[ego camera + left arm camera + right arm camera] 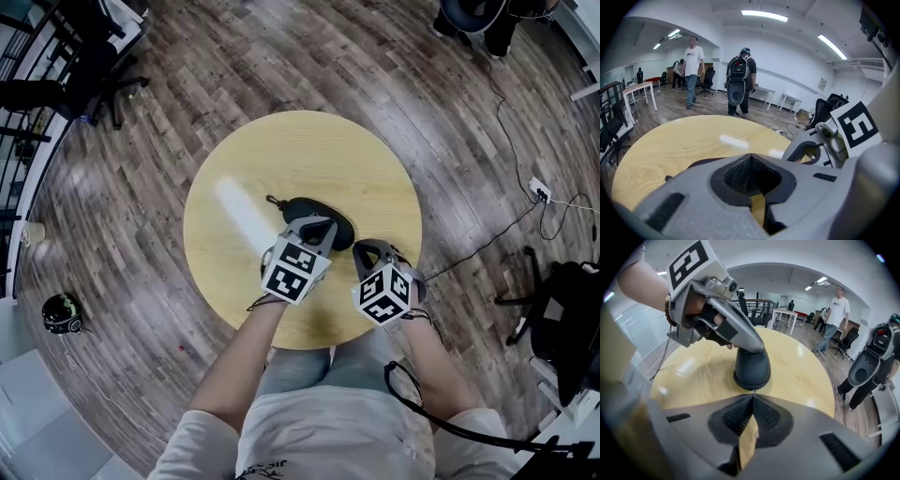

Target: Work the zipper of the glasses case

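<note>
The black glasses case [309, 208] lies near the middle of the round wooden table [244, 159]. A small loop sticks out at its far left end. My left gripper [319, 226] is shut and rests its tips on top of the case. In the right gripper view the case [752, 369] shows end-on, with the left gripper [749, 350] bearing down on it. My right gripper [752, 397] is shut, its tips right at the case's near end. A tiny pull shows there; whether it is pinched I cannot tell. In the left gripper view only the case's edge [701, 162] shows behind the shut left gripper [750, 156].
The table's near edge [309, 345] is close to the person's knees. Cables [511, 150] and a black bag [572, 319] lie on the wood floor at the right. Office chairs [84, 66] stand at the far left. People [740, 79] stand beyond the table.
</note>
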